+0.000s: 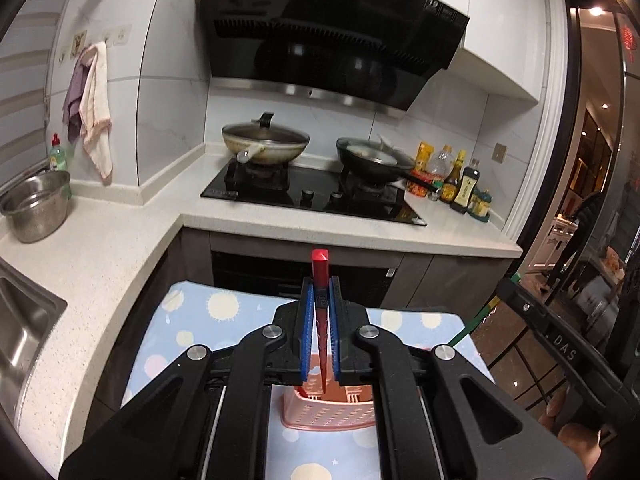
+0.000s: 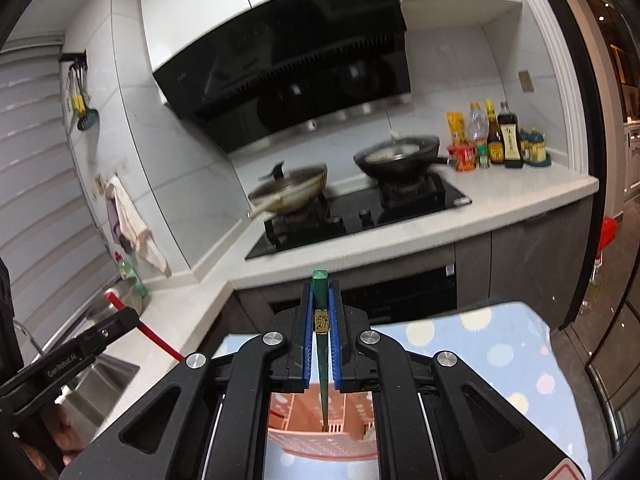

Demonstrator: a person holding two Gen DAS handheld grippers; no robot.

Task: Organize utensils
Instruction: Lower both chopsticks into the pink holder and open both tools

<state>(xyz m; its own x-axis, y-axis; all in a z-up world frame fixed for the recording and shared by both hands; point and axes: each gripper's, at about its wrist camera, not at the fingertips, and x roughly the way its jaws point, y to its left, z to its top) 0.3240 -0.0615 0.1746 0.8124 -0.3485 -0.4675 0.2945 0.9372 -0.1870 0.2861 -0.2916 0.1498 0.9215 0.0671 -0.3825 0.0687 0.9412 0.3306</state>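
My left gripper (image 1: 321, 285) is shut on a red chopstick (image 1: 320, 266). Its thick end sticks up past the blue pads and its thin tip points down at the open top of a pink perforated basket (image 1: 332, 414). My right gripper (image 2: 320, 289) is shut on a green chopstick (image 2: 320, 280), held the same way, with its tip over the same basket (image 2: 304, 442). Whether either tip is inside the basket I cannot tell. Each view also catches the other hand's chopstick: green (image 1: 474, 326) at the right, red (image 2: 160, 344) at the left.
The basket stands on a small table with a blue dotted cloth (image 1: 192, 320). Beyond it runs a white L-shaped counter (image 1: 120, 232) with a black hob (image 1: 312, 200), two pans (image 1: 264, 146), sauce bottles (image 1: 460, 180), a steel pot (image 1: 36, 208) and a sink (image 1: 24, 320).
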